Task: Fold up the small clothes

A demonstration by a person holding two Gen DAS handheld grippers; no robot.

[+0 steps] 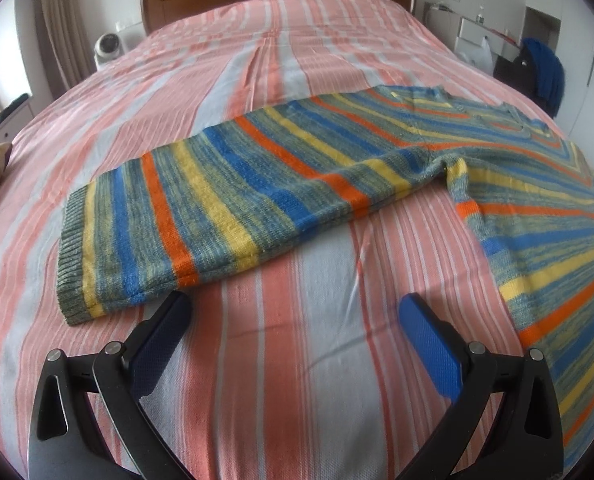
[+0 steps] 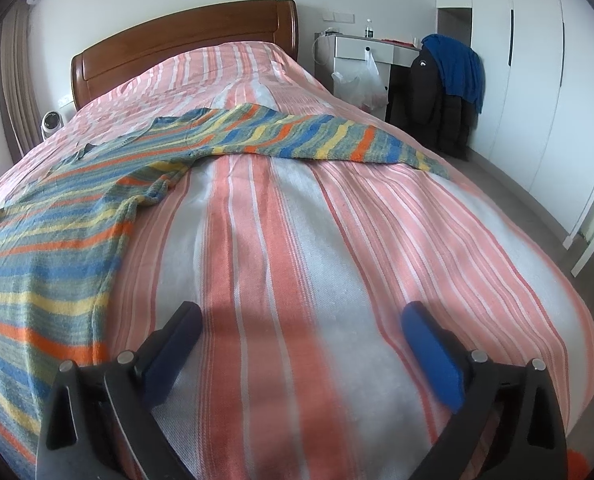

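Note:
A knit sweater [image 1: 257,176] with blue, yellow, orange and grey-green stripes lies flat on the bed. In the left wrist view one sleeve stretches left, and its cuff [image 1: 71,256] lies just beyond my left gripper [image 1: 295,306], which is open and empty above the bedspread. The sweater's body runs off the right edge. In the right wrist view the sweater [image 2: 57,240] fills the left side and its other sleeve [image 2: 317,140] stretches to the right, far ahead. My right gripper [image 2: 301,316] is open and empty over bare bedspread.
The bed [image 2: 337,240] has a pink, white and grey striped cover and a wooden headboard [image 2: 185,40]. A small white fan [image 1: 107,46] stands left of the bed. A white desk [image 2: 361,50] and a chair with dark and blue clothes [image 2: 449,80] stand to the right.

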